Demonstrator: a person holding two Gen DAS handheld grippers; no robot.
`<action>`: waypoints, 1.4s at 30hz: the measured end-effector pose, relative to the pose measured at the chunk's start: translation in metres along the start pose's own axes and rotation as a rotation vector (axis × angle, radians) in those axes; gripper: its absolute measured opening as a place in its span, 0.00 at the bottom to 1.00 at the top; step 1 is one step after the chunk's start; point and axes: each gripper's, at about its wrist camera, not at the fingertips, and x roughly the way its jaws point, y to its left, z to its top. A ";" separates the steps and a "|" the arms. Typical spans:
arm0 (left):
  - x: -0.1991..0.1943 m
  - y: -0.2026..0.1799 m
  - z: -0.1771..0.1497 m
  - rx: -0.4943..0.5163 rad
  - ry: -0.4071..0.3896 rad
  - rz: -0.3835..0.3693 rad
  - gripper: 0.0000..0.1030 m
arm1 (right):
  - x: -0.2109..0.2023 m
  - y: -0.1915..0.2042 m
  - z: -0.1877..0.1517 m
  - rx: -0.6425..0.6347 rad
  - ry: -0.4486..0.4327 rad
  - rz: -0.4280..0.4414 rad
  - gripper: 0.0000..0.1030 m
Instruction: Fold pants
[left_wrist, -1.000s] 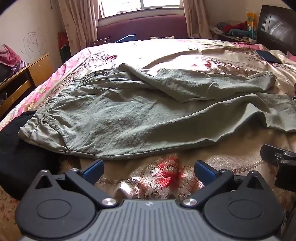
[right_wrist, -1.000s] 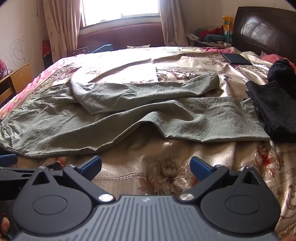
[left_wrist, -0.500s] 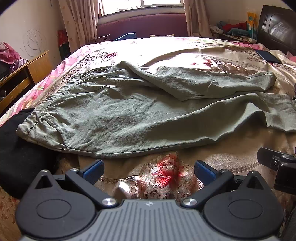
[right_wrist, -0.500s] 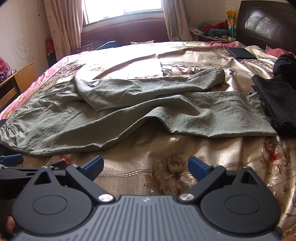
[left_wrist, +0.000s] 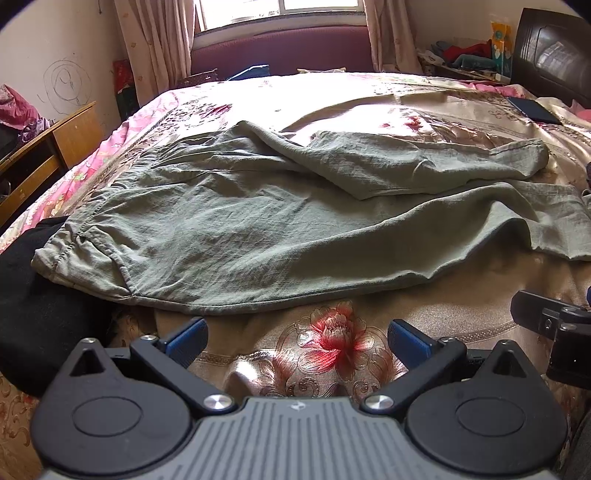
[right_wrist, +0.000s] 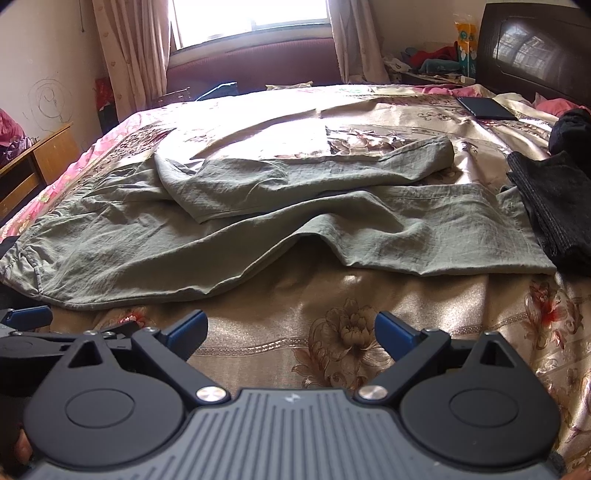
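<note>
We hold both the left tongs (left_wrist: 297, 338) and right tongs (right_wrist: 290, 330) spread wide and empty over the bed (right_wrist: 332, 295), just short of the rumpled pants (left_wrist: 258, 221), a black garment (left_wrist: 33, 302) lying left and dark folded clothes (right_wrist: 554, 206) right.

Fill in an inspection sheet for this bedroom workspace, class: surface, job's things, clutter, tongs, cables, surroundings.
Surface: floral bedspread, wrinkled.
Job's things: green pants spread unfolded, one leg lying across the other.
Clutter: black garment beside the waistband; dark folded cloth at the leg ends; dark flat item.
Tongs: left tongs and right tongs open, empty, short of the pants.
Cables: nothing seen.
Surroundings: window with curtains, headboard, wooden desk.
</note>
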 end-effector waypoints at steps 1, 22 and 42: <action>0.000 0.000 0.000 0.000 0.000 0.000 1.00 | 0.000 0.000 0.000 0.000 0.000 0.001 0.93; 0.000 -0.001 0.000 0.004 0.000 -0.004 1.00 | 0.001 0.000 0.000 -0.003 0.004 0.000 0.93; 0.000 -0.001 0.000 0.012 0.001 -0.006 1.00 | 0.003 0.001 -0.001 -0.004 0.007 0.002 0.93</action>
